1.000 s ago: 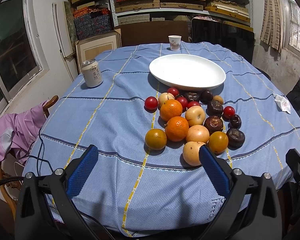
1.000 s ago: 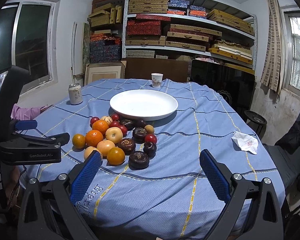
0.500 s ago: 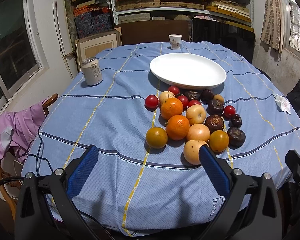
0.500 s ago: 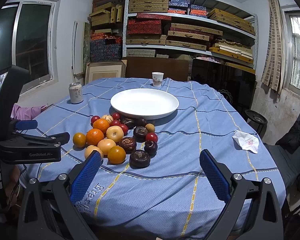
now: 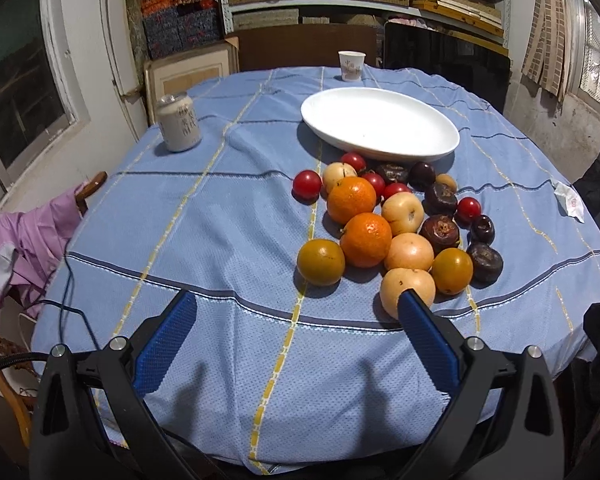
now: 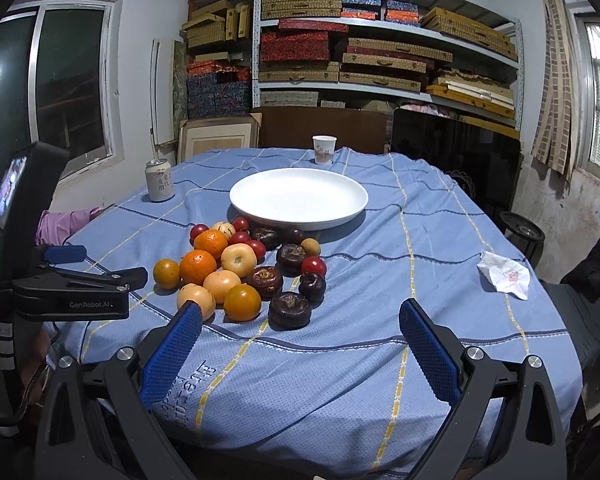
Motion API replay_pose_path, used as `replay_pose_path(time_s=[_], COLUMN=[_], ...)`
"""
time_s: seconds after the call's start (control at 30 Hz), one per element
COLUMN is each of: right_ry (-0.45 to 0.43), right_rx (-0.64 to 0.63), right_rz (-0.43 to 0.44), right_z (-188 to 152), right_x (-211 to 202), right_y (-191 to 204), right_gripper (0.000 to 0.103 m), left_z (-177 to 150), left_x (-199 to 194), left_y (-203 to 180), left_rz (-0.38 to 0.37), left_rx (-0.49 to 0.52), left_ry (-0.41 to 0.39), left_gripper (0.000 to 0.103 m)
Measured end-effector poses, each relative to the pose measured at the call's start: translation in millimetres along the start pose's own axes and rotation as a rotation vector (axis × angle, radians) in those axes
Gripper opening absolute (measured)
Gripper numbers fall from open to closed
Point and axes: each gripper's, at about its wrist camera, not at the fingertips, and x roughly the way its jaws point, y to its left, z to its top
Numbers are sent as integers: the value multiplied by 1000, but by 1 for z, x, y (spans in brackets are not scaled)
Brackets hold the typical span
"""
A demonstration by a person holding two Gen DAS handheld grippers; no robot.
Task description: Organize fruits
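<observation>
A heap of fruit (image 5: 392, 224) lies on the blue tablecloth just in front of an empty white plate (image 5: 380, 128): oranges, pale apples, small red fruits and dark brown ones. In the right wrist view the same heap (image 6: 244, 268) sits left of centre below the plate (image 6: 300, 198). My left gripper (image 5: 296, 324) is open above the table's near edge, its right fingertip close to the nearest pale fruit (image 5: 404, 288). My right gripper (image 6: 300, 332) is open and holds nothing, just short of the heap. The left gripper's body (image 6: 72, 284) shows at the left.
A drink can (image 5: 179, 122) stands at the far left of the table and a paper cup (image 5: 351, 65) at the far edge. A crumpled tissue (image 6: 504, 274) lies on the right. A chair with pink cloth (image 5: 24, 236) is at the left; shelves of boxes behind.
Both grippers have crept slightly forward toward the fruit and plate. Jaws stay open and no fruit has moved.
</observation>
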Motion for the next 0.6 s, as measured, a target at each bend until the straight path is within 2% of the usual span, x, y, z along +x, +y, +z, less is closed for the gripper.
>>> replay_pose_path(time_s=[0.17, 0.27, 0.33, 0.4, 0.43, 0.53, 0.6], right_ry=[24, 32, 38, 46, 52, 72, 76], right_rx=[3, 4, 9, 17, 24, 36, 35], right_rz=[2, 0, -5, -7, -5, -2, 0], right_z=[-1, -1, -1, -1, -2, -3, -4], right_x=[7, 11, 13, 15, 17, 23, 25], right_y=[-1, -2, -5, -8, -10, -12, -12], right_gripper=[99, 99, 99, 99, 99, 99, 99], left_z=[3, 9, 12, 12, 11, 13, 13], left_x=[17, 30, 42, 48, 50, 63, 68], left_y=[1, -3, -3, 0, 1, 2, 1], left_rz=[-23, 13, 24, -5, -15, -62, -64], left_rx=[17, 52, 58, 52, 54, 45, 44], left_ry=[7, -1, 21, 21, 32, 84, 96], left_gripper=[99, 99, 98, 79, 63, 63, 64])
